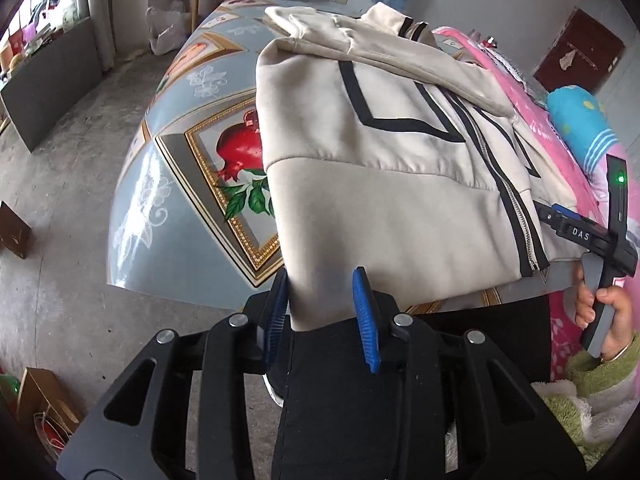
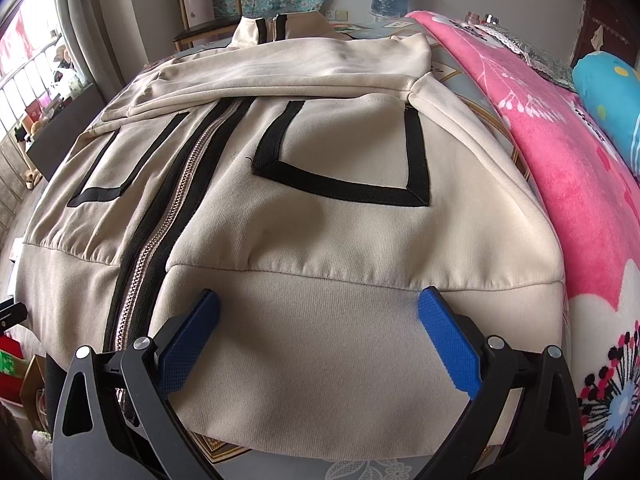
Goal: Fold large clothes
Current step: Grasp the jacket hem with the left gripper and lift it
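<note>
The cream jacket [image 1: 380, 160] with black stripes lies flat on the counter [image 1: 180, 152], zipper closed, and one sleeve is folded across its upper part. The left tool [image 1: 320, 312] is at the near left corner of the jacket. Its blue pads [image 1: 366, 320] stand narrow, and the corner of the hem band hangs down between them; it looks pinched there, over the edge of the counter. To the right of this tool, a hand [image 1: 604, 312] in a green sleeve holds the handle of the other tool.

The right tool [image 2: 320, 340] hovers over the hem band on the right side of the zipper [image 2: 168, 240]. Its jaws stand wide, with the cloth just under and between the pads, and they do not squeeze it. Right of this tool lies a pink blanket [image 2: 560, 160] beside the jacket.
</note>
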The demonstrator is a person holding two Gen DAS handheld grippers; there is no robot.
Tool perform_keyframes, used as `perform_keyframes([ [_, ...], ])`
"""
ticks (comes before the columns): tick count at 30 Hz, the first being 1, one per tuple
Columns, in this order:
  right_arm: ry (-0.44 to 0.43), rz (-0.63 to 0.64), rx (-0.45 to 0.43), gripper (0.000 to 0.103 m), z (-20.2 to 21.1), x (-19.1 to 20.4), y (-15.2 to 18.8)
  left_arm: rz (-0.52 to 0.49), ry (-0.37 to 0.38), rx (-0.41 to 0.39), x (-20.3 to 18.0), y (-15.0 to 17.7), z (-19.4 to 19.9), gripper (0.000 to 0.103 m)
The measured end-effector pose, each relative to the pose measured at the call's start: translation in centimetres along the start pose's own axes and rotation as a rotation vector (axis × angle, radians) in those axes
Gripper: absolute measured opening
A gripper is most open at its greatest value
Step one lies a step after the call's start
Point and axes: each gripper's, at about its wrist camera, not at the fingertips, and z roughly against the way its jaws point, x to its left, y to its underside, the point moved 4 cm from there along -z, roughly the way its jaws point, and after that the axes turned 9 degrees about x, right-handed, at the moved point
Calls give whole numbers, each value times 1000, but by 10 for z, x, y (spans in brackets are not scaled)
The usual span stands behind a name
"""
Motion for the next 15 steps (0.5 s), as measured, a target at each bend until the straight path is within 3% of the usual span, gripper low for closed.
perform_keyframes([
  [5, -1, -1, -2, 97, 0, 0, 0, -15, 59, -7, -7, -3, 6, 31],
  [11, -1, -1, -4, 97, 1, 0, 1, 2, 17, 22, -4, -5, -4, 31],
  [15, -13, 0, -3, 97, 4, -1, 4, -33, -29, 6, -9, -6, -2, 21],
])
